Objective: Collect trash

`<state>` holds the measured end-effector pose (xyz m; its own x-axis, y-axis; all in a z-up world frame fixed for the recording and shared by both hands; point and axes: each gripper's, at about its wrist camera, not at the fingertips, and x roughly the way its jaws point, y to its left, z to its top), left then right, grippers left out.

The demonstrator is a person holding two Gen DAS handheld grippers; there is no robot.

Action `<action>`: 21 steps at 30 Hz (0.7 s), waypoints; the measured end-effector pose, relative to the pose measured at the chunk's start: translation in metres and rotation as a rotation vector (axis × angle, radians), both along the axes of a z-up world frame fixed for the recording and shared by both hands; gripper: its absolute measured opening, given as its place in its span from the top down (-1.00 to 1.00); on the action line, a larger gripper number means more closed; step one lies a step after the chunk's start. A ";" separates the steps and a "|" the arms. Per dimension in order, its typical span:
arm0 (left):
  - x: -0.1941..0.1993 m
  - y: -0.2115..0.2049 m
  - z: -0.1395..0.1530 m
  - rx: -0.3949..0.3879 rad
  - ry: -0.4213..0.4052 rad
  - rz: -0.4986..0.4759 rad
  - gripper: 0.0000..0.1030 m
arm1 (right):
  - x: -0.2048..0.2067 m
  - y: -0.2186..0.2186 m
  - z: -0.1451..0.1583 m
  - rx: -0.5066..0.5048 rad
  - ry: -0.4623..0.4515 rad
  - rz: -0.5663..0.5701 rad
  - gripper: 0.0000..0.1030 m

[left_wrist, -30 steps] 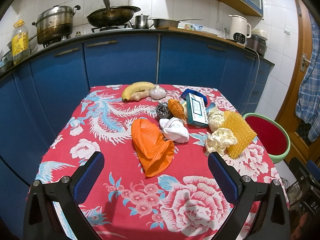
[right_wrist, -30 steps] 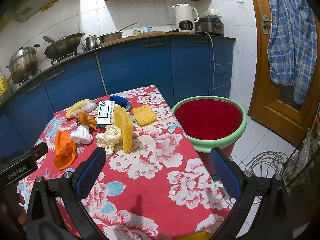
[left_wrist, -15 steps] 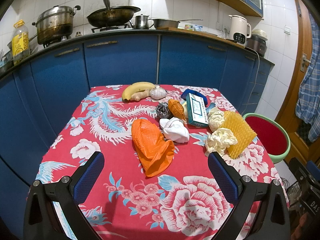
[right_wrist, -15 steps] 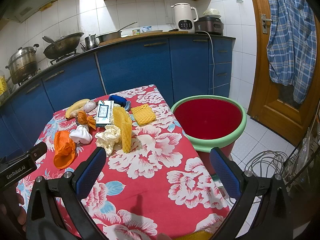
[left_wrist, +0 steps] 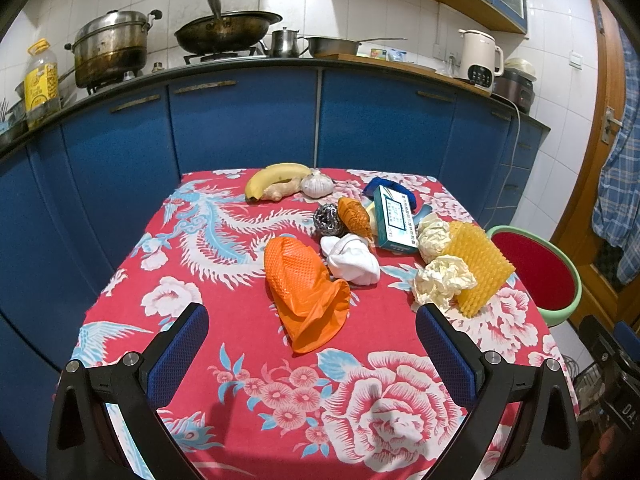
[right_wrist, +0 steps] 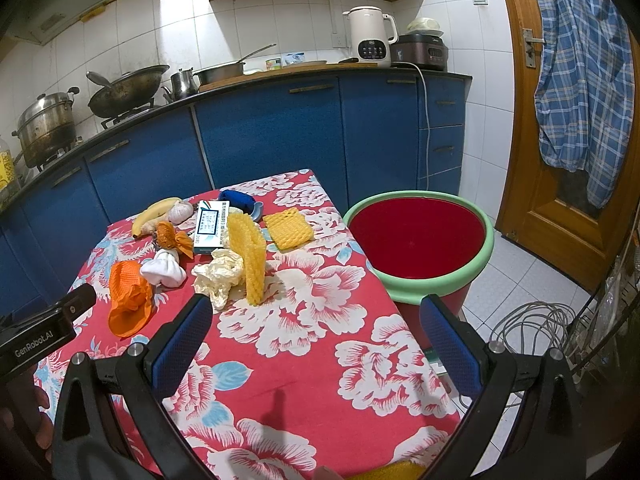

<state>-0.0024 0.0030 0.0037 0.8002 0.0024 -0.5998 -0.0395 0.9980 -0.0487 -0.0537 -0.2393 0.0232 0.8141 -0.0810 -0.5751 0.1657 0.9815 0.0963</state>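
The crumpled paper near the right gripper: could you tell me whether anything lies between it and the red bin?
Yes. The upright yellow foam net stands against the crumpled paper on the side toward the red bin; past it, only bare tablecloth.

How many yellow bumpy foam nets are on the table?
2. One yellow foam net stands arched beside the crumpled paper; the other lies flat further back, towards the red bucket. None seems hidden.

Left wrist view faces table (left_wrist: 240, 320) head-on, near; right wrist view angled rightward toward bin (right_wrist: 418, 248); shared: tabletop clutter.
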 end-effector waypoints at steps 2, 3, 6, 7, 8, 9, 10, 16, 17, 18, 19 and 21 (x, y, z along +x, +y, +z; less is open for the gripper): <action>0.000 0.000 0.000 0.000 0.001 0.000 -0.99 | 0.000 0.000 0.000 0.000 0.000 0.000 -0.97; 0.000 0.000 0.000 0.000 0.000 0.000 -0.99 | 0.000 0.000 0.000 0.000 0.000 0.001 -0.97; 0.000 0.000 0.000 0.000 0.000 0.000 -0.99 | 0.000 0.000 0.000 0.000 0.000 0.000 -0.97; 0.000 0.000 0.000 0.000 0.000 0.000 -0.99 | 0.000 -0.001 0.000 0.001 0.000 0.000 -0.97; 0.000 0.000 0.000 0.000 0.000 0.000 -0.99 | 0.000 0.000 0.000 0.000 0.000 -0.001 -0.97; -0.001 0.000 0.000 0.001 0.001 0.000 -0.99 | 0.000 -0.001 0.000 0.001 0.000 -0.001 -0.97; 0.000 0.000 0.000 0.000 0.001 0.000 -0.99 | 0.001 0.000 -0.001 0.001 0.000 0.000 -0.97; 0.000 0.006 0.001 0.002 0.007 0.003 -0.99 | 0.002 0.000 -0.002 0.016 -0.005 0.010 -0.97; 0.000 0.007 0.001 0.003 0.010 0.003 -0.99 | 0.003 0.000 -0.003 0.017 -0.003 0.010 -0.97; 0.001 0.007 0.000 0.006 0.015 0.003 -0.99 | 0.005 0.001 -0.003 0.018 0.001 0.011 -0.97; 0.002 0.008 -0.001 0.008 0.018 0.004 -0.99 | 0.006 0.001 -0.004 0.020 0.006 0.011 -0.97; 0.005 0.008 -0.003 0.011 0.027 0.005 -0.99 | 0.010 0.000 -0.006 0.024 0.015 0.012 -0.97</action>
